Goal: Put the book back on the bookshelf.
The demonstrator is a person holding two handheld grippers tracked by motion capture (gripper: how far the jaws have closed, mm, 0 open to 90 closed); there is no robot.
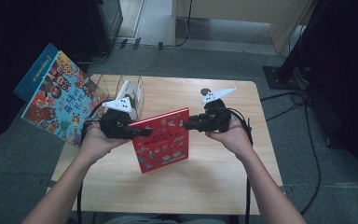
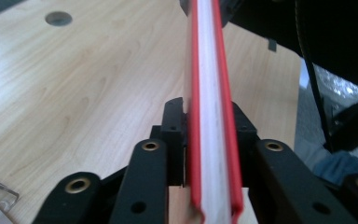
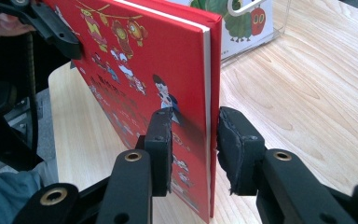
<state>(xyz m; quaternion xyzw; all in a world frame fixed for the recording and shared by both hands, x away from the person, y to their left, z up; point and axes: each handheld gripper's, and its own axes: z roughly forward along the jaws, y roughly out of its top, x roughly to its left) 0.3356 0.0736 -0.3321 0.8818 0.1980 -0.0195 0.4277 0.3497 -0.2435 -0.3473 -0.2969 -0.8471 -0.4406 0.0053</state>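
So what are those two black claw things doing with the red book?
A person has a gripper in each hand, and both have hold of the red book, keeping it up off the wooden table. The left gripper has one edge of it between its fingers, and the right gripper clamps the opposite edge. Behind the book stands a clear holder with another book in it, and a colourful book leans at the table's left edge.

Thin red hardcover book [image 2: 212, 116] seen edge-on, white page block between red covers, running from near to far. Left tongs [image 2: 208, 121] straddle it, black jaws close against both covers. Light wooden counter [image 2: 84, 93] beneath; round dark hole [image 2: 58, 18] far left.
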